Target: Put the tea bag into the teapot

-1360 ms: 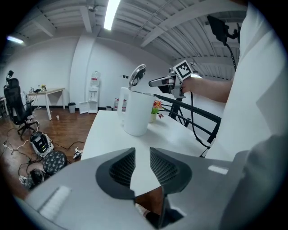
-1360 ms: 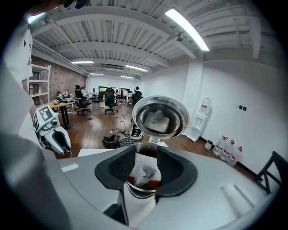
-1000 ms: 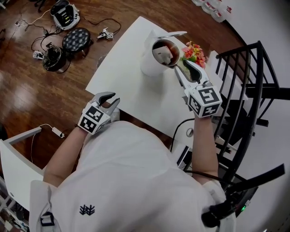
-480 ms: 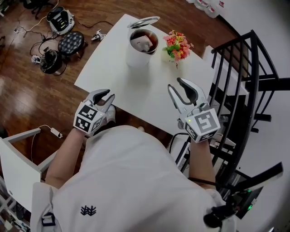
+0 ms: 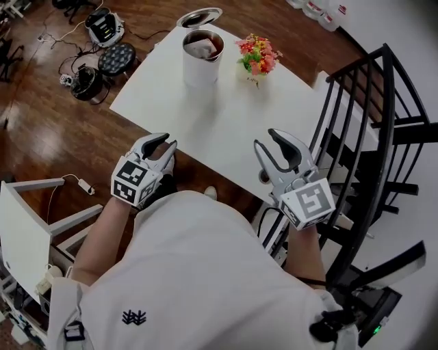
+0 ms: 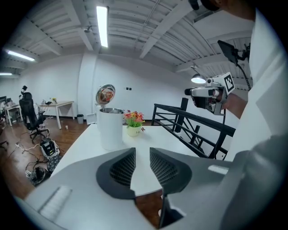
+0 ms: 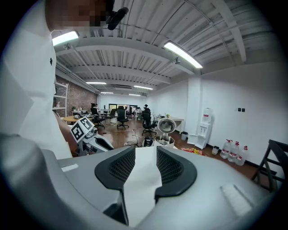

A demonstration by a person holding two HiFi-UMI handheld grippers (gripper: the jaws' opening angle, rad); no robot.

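The right gripper (image 5: 266, 139), a second ago at the mouth of the white cylindrical teapot (image 5: 200, 67), has drawn back to the white table's (image 5: 226, 130) near edge, jaws partly apart and empty. The left gripper (image 5: 168, 141) is narrowly parted, also empty. The pale tea bag (image 5: 203, 48) sits inside the teapot at the far corner, so the task looks done.

White teapot (image 5: 201, 60) on the white table (image 5: 226, 130), lid (image 5: 199, 17) swung open behind it, tea bag (image 5: 200, 48) inside. Just right of the teapot: small pot of flowers (image 5: 256, 56). Well nearer than the teapot, to its left: left gripper (image 5: 163, 143), holding nothing. Nearer and right of the teapot: right gripper (image 5: 267, 140), jaws a little apart, nothing between. Far right of the teapot: black railing (image 5: 369, 123). Left of the teapot, down on the wood floor: cabled gear (image 5: 96, 61).
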